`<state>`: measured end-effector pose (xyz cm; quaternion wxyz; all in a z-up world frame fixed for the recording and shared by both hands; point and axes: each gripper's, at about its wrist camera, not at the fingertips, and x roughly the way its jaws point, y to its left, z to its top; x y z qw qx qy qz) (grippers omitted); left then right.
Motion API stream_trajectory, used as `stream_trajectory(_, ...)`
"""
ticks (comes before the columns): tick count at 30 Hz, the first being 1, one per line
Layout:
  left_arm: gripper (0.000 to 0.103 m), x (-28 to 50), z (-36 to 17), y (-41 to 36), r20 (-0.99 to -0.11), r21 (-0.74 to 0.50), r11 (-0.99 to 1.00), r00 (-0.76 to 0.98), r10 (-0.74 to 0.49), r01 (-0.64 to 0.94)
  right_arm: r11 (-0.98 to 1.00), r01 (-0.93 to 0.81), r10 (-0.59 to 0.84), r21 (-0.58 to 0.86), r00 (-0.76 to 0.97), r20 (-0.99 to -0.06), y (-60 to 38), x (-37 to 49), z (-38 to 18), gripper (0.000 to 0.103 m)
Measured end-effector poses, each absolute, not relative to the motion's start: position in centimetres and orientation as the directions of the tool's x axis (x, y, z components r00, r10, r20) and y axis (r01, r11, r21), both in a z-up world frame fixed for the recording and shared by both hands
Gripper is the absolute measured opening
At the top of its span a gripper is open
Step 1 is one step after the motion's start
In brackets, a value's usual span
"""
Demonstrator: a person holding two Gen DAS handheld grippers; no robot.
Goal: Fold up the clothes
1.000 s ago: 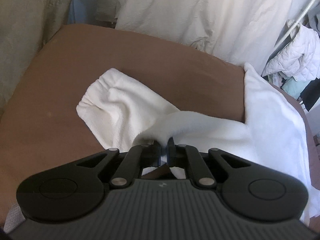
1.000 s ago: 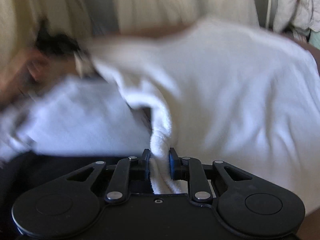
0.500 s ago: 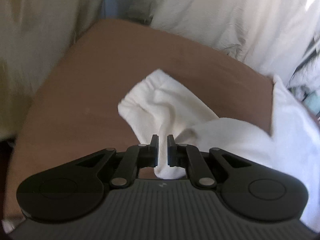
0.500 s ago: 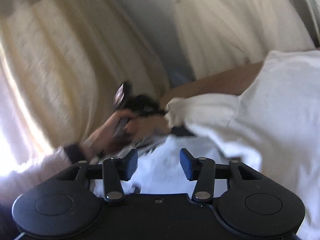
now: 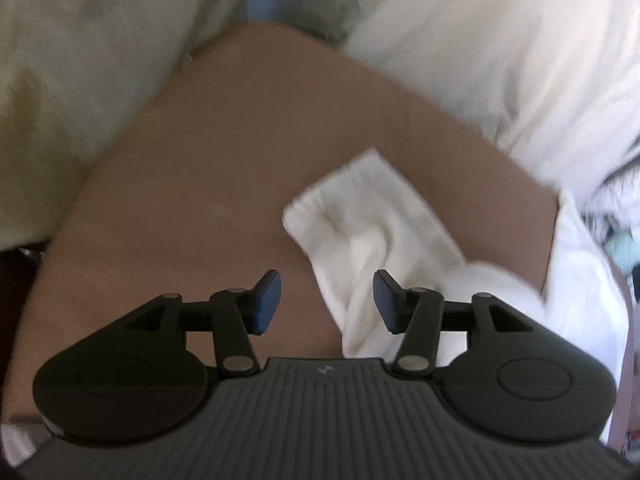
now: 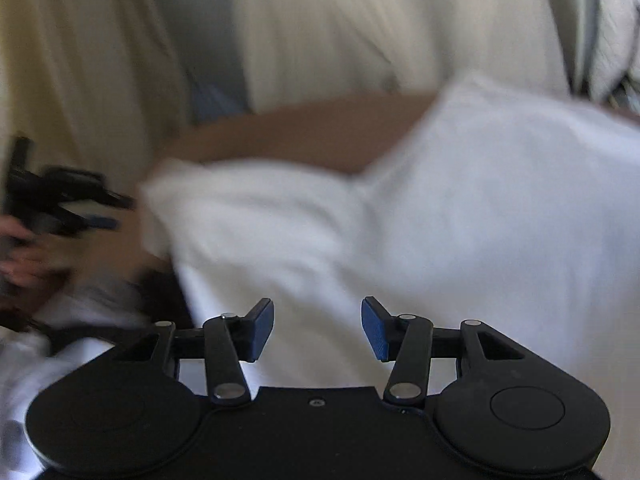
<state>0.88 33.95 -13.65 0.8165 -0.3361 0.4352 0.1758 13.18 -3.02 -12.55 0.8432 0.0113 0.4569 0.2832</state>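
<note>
Mostly blurred, white garment (image 6: 460,216) on brown table (image 5: 224,184), both tongs agape

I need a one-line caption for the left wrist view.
Open left gripper above a white garment lying on a brown surface.
</note>
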Motion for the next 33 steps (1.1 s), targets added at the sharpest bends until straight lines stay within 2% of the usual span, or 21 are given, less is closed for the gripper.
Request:
stream_trajectory(4,0.05,2.6,-15.8,34.6,-0.812,-0.473,0.661,0.58,-0.071,-0.582,0.747,-0.334,0.642,0.575,0.133,-0.755,-5.3,15.2,-18.8,0.052)
stream_trajectory(7,0.051,3.7,-17.3,34.9,-0.798,-0.521,0.624,0.592,-0.115,-0.582,0.724,-0.346,0.666,0.597,0.124,-0.736,-5.7,15.5,-18.4,0.052)
stream_trajectory(11,0.049,4.6,-18.6,34.7,-0.802,-0.525,0.628,0.581,-0.138,-0.575,0.72,-0.366,0.665,0.59,0.124,-0.736,-6.1,14.7,-17.7,0.052)
stream_trajectory(13,0.033,5.2,-18.1,33.8,-0.806,-0.492,0.678,0.581,-0.116,-0.546,0.697,-0.361,0.692,0.62,0.111,-0.713,-7.3,14.9,-17.2,0.052)
stream_trajectory(14,0.011,5.5,-17.9,33.3,-0.807,-0.474,0.703,0.581,-0.105,-0.531,0.676,-0.345,0.719,0.651,0.114,-0.686,-7.8,15.4,-16.9,0.052)
stream_trajectory(16,0.009,6.0,-17.4,32.4,-0.809,-0.436,0.748,0.582,-0.083,-0.5,0.623,-0.297,0.78,0.724,0.158,-0.606,-10.2,15.9,-15.4,0.053)
stream_trajectory(18,0.009,5.9,-15.1,30.9,-0.768,-0.42,0.798,0.637,-0.059,-0.432,0.604,-0.226,0.796,0.765,0.234,-0.559,-13.1,16.3,-14.4,0.053)
stream_trajectory(22,0.009,4.6,-7.4,26.2,-0.618,-0.393,0.884,0.784,-0.05,-0.252,0.516,-0.041,0.791,0.856,0.406,-0.457,-20.7,15.8,-13.0,0.055)
stream_trajectory(23,0.009,4.4,-5.7,24.8,-0.592,-0.37,0.903,0.804,-0.048,-0.22,0.535,-0.015,0.759,0.845,0.447,-0.473,-22.2,15.5,-12.6,0.055)
stream_trajectory(27,0.009,4.3,0.6,17.9,-0.488,-0.322,0.943,0.868,-0.09,-0.084,0.752,0.082,0.524,0.654,0.527,-0.669,-25.2,13.9,-11.2,0.058)
stream_trajectory(28,0.009,4.3,2.1,16.0,-0.459,-0.312,0.949,0.882,-0.11,-0.044,0.768,0.088,0.502,0.635,0.533,-0.681,-25.4,13.7,-11.0,0.058)
stream_trajectory(29,0.009,4.4,3.4,13.9,-0.435,-0.307,0.952,0.89,-0.137,-0.004,0.782,0.092,0.482,0.617,0.539,-0.691,-25.6,13.4,-10.8,0.058)
stream_trajectory(33,0.009,5.1,7.6,4.2,-0.372,-0.311,0.931,0.877,-0.305,0.192,0.694,0.058,0.561,0.718,0.581,-0.589,-26.3,12.3,-9.9,0.058)
